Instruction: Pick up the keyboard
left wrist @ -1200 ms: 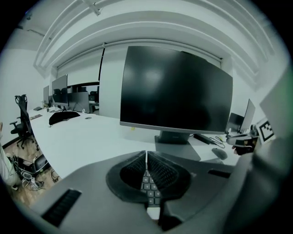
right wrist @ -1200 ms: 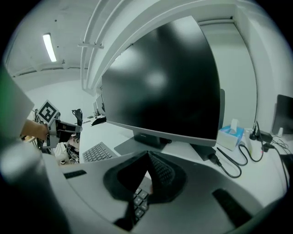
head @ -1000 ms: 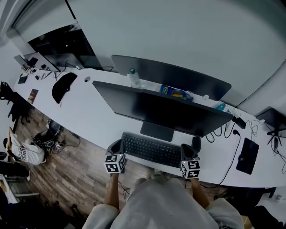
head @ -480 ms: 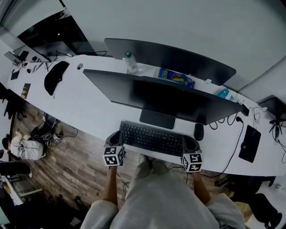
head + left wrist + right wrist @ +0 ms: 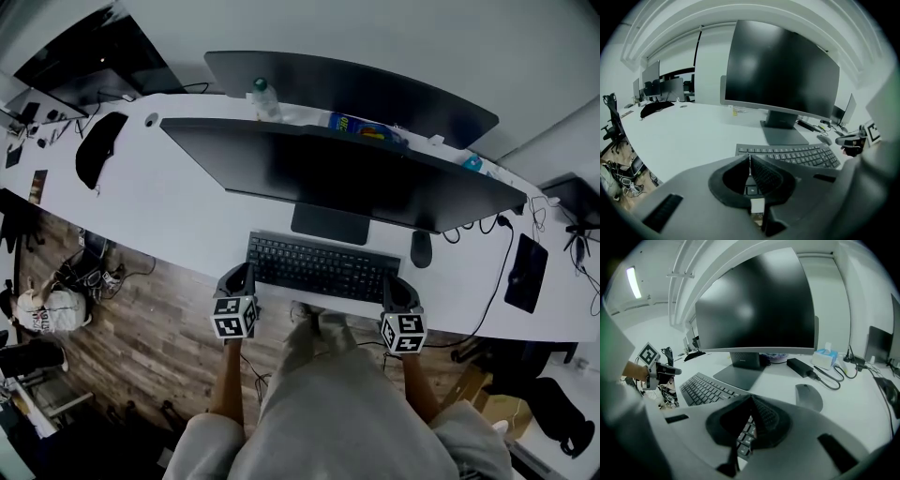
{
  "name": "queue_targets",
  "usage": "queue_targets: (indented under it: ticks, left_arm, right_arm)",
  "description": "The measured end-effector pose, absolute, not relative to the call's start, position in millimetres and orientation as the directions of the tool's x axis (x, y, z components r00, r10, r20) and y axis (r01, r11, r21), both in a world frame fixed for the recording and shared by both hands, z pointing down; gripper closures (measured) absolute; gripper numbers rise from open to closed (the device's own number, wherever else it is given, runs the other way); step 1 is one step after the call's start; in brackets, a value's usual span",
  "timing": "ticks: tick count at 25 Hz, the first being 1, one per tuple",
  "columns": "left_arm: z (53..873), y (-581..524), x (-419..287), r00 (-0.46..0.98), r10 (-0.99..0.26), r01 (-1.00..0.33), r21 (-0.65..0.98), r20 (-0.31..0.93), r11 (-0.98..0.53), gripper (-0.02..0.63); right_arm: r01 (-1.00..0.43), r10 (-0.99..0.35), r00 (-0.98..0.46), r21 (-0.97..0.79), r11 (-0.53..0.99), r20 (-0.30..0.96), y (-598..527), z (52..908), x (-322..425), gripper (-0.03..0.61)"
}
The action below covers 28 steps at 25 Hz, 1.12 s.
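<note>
A black keyboard (image 5: 322, 267) lies flat on the white desk (image 5: 178, 211), in front of the monitor's foot. My left gripper (image 5: 246, 278) hangs just off its left end, jaws shut with nothing between them. My right gripper (image 5: 394, 282) is at the keyboard's right end, also shut and empty. In the left gripper view the keyboard (image 5: 792, 154) stretches to the right beyond the closed left gripper (image 5: 749, 158), and keys show through the gap under the jaws. The right gripper view shows the keyboard (image 5: 705, 387) running to the left, partly under the right gripper (image 5: 752, 400).
A wide dark monitor (image 5: 328, 178) on a square foot (image 5: 328, 225) stands right behind the keyboard. A black mouse (image 5: 421, 249) lies at its right, with cables and a power brick (image 5: 802, 366) beyond. A bottle (image 5: 265, 101) and a second screen stand at the back. The desk edge runs just under both grippers.
Both grippers have sunk toward the desk and now sit at the keyboard's two ends. The head view has tipped, so the desk lies higher in the picture. Both stay shut.
</note>
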<state>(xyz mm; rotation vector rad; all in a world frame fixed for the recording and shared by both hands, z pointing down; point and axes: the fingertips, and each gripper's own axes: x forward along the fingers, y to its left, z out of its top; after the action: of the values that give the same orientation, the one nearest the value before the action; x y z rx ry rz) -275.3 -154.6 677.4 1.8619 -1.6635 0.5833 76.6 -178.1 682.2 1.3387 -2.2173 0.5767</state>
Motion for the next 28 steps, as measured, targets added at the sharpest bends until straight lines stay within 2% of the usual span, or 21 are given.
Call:
queue_targets:
  ticks: [14,18,21,24,26,28]
  left_arm:
    - [698.0,-160.9,-257.0,0.211,-0.701,-0.977,0.147,0.681,-0.152,0.600]
    - [701.5,-161.6,-251.7,0.255,-0.683,-0.967,0.181,0.685,-0.180,0.596]
    - [703.7,-162.4,-248.4,0.286,-0.672,-0.958,0.196,0.683,-0.209,0.483]
    - [704.5,-165.1,-248.0,0.299,-0.672,-0.954,0.199,0.677,-0.225,0.384]
    - [707.5,-167.0,-247.8,0.309,-0.663,-0.951,0.206,0.682,-0.231,0.348]
    - [710.4,-168.8,-247.9,0.312,-0.655,-0.950,0.207,0.689,-0.235,0.325]
  right_arm:
    - [-0.939,-0.710,-0.318,-0.106,0.327,0.629,-151.2,696.9,105.9,0.578]
    - [-0.930,-0.695,-0.353,-0.153,0.334,0.626,-147.6,700.9,103.7,0.482]
    - [-0.924,-0.688,-0.372,-0.180,0.337,0.623,-147.7,703.3,100.8,0.397]
    - [-0.924,-0.683,-0.375,-0.189,0.334,0.626,-148.7,705.5,98.6,0.354]
    - [-0.919,-0.672,-0.387,-0.205,0.337,0.631,-149.6,709.1,95.7,0.286]
    - [-0.915,-0.662,-0.395,-0.213,0.342,0.637,-150.5,712.6,94.1,0.245]
